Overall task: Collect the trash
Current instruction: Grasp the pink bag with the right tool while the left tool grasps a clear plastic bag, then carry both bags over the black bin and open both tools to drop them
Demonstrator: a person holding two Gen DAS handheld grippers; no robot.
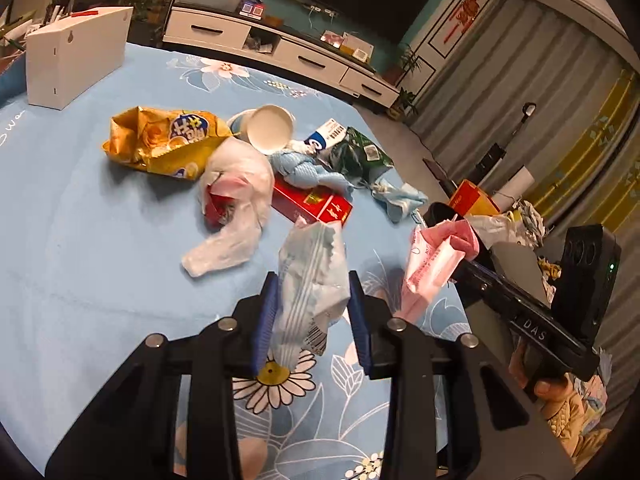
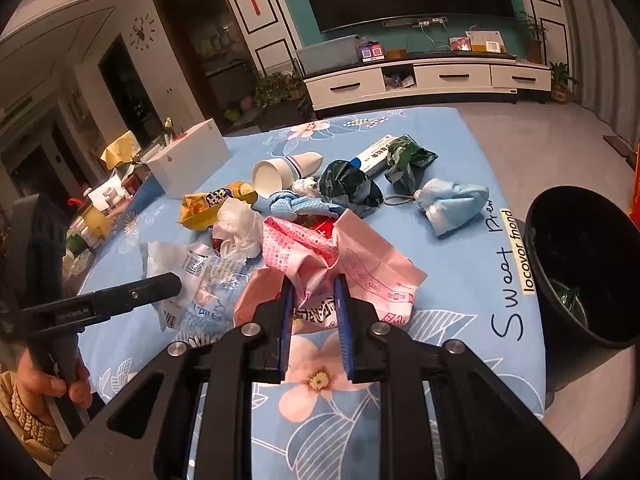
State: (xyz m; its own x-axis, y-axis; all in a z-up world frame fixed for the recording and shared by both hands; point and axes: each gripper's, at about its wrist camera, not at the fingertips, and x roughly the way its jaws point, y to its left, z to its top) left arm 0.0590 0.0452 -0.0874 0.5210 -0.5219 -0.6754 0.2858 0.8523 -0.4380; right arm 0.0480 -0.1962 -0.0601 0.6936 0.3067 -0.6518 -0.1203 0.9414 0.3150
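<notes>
My left gripper (image 1: 314, 284) is shut on a pale blue plastic wrapper (image 1: 310, 280) and holds it above the floral blue tablecloth (image 1: 80, 240). My right gripper (image 2: 314, 284) is shut on a crumpled pink wrapper (image 2: 352, 264), which also shows in the left wrist view (image 1: 432, 264). More trash lies in a pile on the table: a yellow chip bag (image 1: 160, 140), a white paper cup (image 1: 266, 128), a white plastic bag (image 1: 236, 196), a red box (image 1: 312, 204), a green wrapper (image 1: 360, 152) and a blue face mask (image 2: 452, 204).
A black trash bin (image 2: 580, 264) stands on the floor off the table's right edge, with some trash inside. A white box (image 1: 76, 52) stands at the table's far left. A TV cabinet (image 2: 424, 76) lines the back wall.
</notes>
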